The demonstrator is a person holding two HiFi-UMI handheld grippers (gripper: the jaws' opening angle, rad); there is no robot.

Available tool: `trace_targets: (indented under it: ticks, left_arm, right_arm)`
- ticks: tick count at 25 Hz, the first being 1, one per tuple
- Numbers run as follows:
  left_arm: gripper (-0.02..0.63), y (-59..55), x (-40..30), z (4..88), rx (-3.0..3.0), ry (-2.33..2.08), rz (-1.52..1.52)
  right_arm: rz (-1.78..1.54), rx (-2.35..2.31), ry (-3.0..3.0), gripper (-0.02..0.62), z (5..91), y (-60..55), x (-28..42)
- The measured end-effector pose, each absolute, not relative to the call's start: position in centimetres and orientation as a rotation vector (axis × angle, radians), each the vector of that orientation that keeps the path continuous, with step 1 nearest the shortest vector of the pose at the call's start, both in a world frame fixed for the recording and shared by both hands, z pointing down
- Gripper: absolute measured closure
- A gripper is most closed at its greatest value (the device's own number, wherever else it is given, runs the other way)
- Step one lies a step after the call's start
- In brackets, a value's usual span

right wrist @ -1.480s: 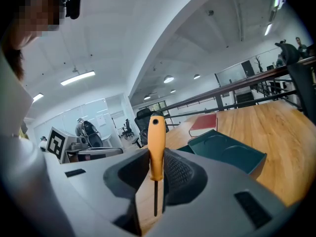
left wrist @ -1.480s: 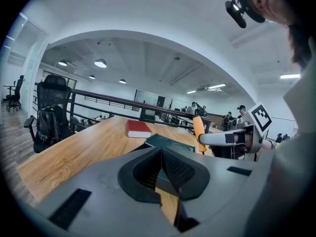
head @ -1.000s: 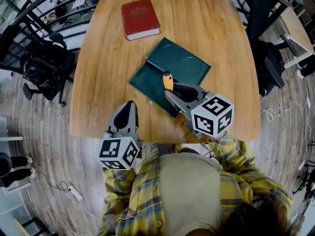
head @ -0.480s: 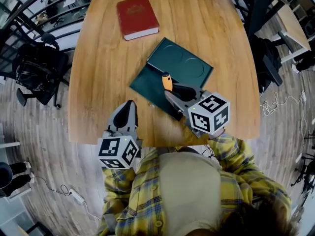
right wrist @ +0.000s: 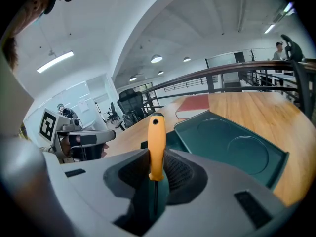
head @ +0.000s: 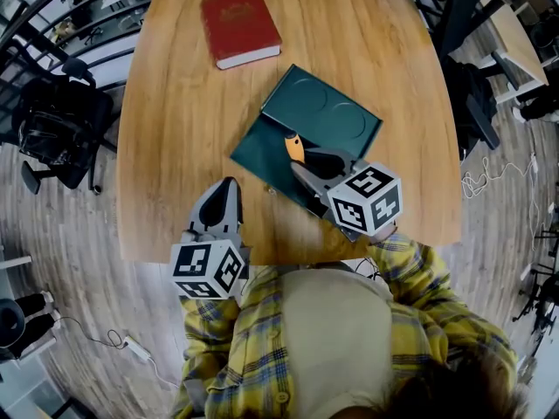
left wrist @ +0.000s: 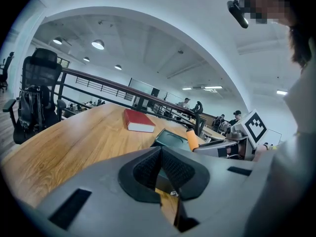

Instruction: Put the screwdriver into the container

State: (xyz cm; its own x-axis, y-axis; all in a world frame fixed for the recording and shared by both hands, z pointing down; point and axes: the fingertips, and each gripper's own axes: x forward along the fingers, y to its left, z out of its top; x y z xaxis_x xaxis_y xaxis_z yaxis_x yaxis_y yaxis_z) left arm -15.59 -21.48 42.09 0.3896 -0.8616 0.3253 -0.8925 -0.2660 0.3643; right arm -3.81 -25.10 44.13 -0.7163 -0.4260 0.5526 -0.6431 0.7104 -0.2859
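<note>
Screwdriver with orange handle (right wrist: 157, 147) and thin dark shaft is clamped between the fingers of the right gripper (head: 306, 160), handle projecting forward past the fingertips. Head view places it over the near part of the dark green rectangular container (head: 336, 116), which lies on the light wooden table (head: 175, 129); contact with the container cannot be confirmed. Left gripper (left wrist: 160, 169) sits at the table's near edge, fingers closed together on nothing. Red hardcover book (head: 240, 24) lies at the far side, apart from the container
</note>
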Motion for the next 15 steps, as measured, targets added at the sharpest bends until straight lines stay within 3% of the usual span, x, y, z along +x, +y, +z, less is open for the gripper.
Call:
trace_targets:
  ticks: [15]
  left_arm:
    - [0.597, -22.7, -17.2, 43.7, 2.137, -1.478, 0.090]
  right_arm:
    - [0.630, 0.766, -2.313, 0.453, 47.4, -25.6, -5.2]
